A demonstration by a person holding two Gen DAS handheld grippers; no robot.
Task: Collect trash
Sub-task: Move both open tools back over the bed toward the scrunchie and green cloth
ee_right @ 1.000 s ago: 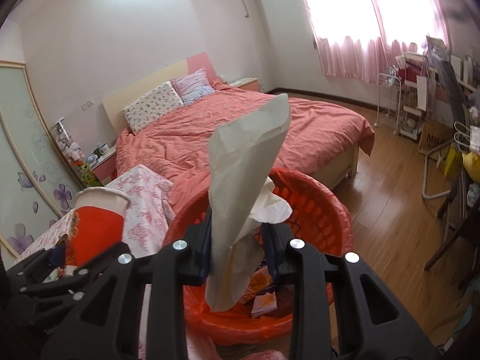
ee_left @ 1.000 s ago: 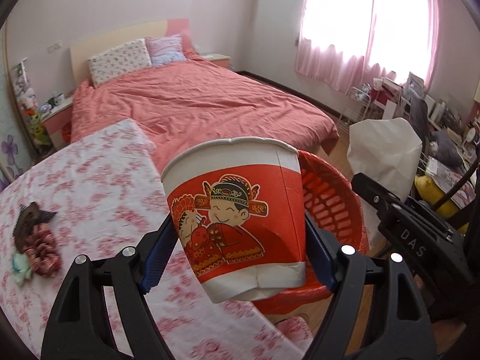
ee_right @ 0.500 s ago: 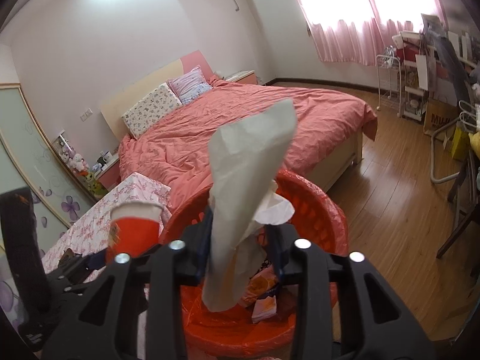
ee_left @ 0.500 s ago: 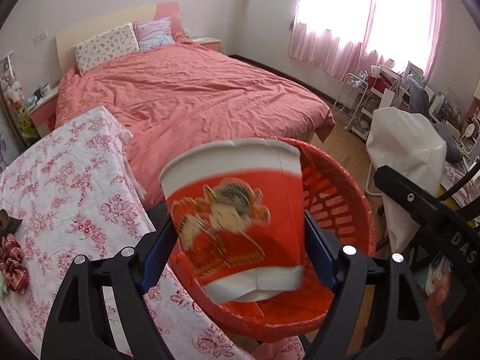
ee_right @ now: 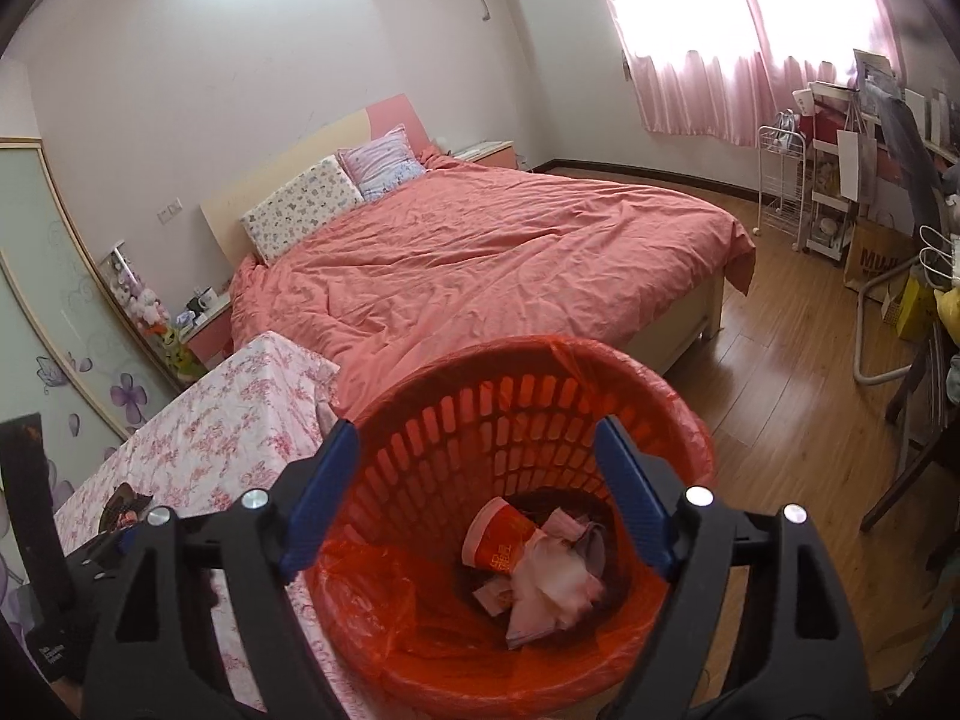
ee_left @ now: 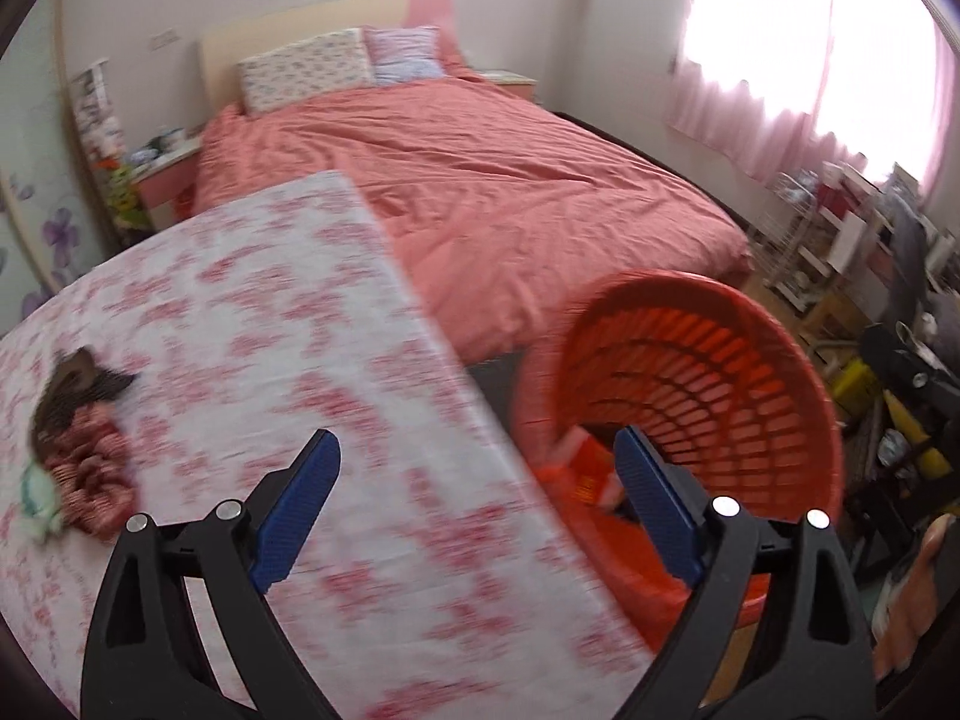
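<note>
A red slatted basket [ee_right: 600,355] lined with a red bag stands on the floor beside the table. Inside it lie a red-and-white paper cup [ee_right: 501,543] on its side and a crumpled white tissue [ee_right: 552,588]. My right gripper [ee_right: 475,425] hangs above the basket, its jaws opening with nothing between them. My left gripper [ee_left: 475,437] is over the edge of the floral-cloth table [ee_left: 240,330], its jaws also opening and empty. In the left wrist view the basket [ee_left: 780,330] sits to the right, with the cup [ee_left: 591,468] showing inside.
A dark hair clip and a red scrunchie [ee_left: 78,438] lie at the table's left. A large bed with a pink cover [ee_right: 480,252] fills the room behind. Wooden floor [ee_right: 780,372] lies to the right, with a white cart [ee_right: 780,180] and cluttered shelves by the window.
Both grippers opened and let go. The paper cup left the left jaws and the tissue left the right jaws; both now lie in the basket. The left gripper swung towards the table.
</note>
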